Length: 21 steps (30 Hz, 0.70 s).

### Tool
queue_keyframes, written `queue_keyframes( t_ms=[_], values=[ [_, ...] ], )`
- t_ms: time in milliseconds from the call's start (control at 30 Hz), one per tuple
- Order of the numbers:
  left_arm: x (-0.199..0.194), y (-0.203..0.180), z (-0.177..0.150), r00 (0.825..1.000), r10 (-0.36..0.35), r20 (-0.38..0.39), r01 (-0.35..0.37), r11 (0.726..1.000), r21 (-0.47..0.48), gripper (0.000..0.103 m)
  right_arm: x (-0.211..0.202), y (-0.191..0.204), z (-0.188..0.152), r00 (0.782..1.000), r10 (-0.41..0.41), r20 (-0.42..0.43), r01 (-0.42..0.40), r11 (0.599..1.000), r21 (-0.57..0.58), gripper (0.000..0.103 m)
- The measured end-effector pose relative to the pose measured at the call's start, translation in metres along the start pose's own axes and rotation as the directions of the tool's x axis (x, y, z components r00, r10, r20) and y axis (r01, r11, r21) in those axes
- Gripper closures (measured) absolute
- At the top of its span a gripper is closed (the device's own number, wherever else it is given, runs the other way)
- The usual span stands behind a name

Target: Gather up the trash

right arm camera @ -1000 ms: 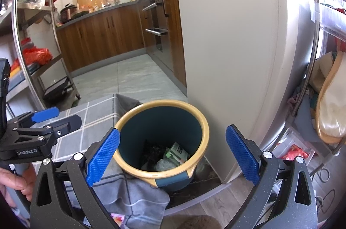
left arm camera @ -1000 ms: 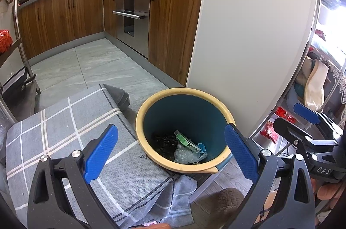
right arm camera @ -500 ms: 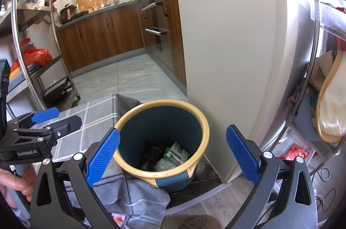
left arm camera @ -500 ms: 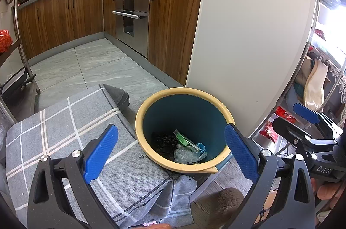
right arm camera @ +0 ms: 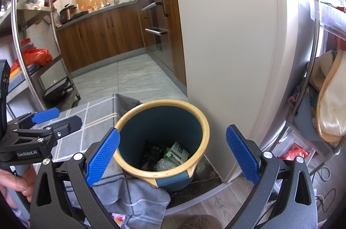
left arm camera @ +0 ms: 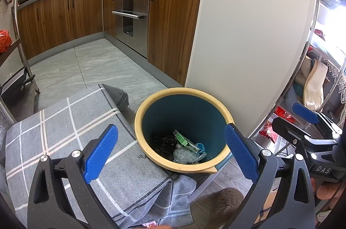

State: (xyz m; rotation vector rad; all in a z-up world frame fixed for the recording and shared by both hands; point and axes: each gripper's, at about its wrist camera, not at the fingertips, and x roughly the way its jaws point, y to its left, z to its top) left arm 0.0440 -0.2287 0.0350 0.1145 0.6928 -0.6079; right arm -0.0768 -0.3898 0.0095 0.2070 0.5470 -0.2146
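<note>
Left gripper (left arm camera: 170,152): we hold it above the near edge of the cloth, its blue pads spread wide and nothing between them; in the right wrist view it shows at the far left (right arm camera: 48,120), gripped by a hand (right arm camera: 15,183).
Checked cloth (left arm camera: 64,131): grey with white lines, it covers the surface on the left and hangs off the near edge just beside the bin.
Kitchen cabinets (left arm camera: 60,19): brown wood, far left, running along the tiled floor (left arm camera: 90,68) to a steel oven (left arm camera: 132,12).
Trash bin (left arm camera: 183,99): dark teal with a yellow rim, it stands in the middle, touching the cloth on its left and just beside the white panel (left arm camera: 248,34) on its right.
Trash (left arm camera: 183,146): we see it at the bottom of the bin: a green-and-white packet, crumpled clear plastic, a small blue scrap and dark bits on the left.
Right gripper (right arm camera: 173,155): we hold it over the bin's near rim, pads parted wide and empty; in the left wrist view it sits at the right edge (left arm camera: 307,118).
Wire rack (right arm camera: 311,81): far right, it holds cloth items and red packets.
</note>
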Motion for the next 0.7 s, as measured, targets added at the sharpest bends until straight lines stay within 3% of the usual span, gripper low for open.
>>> queue_keyframes(
  t_ms=[700],
  values=[
    [0.0009, -0.0013, 0.0, 1.0, -0.012, -0.007, 0.012, 1.0, -0.002, 0.006, 0.0005, -0.001, 0.0003, 1.0, 0.0, -0.001, 0.0, 1.0, 0.001, 0.005]
  ],
)
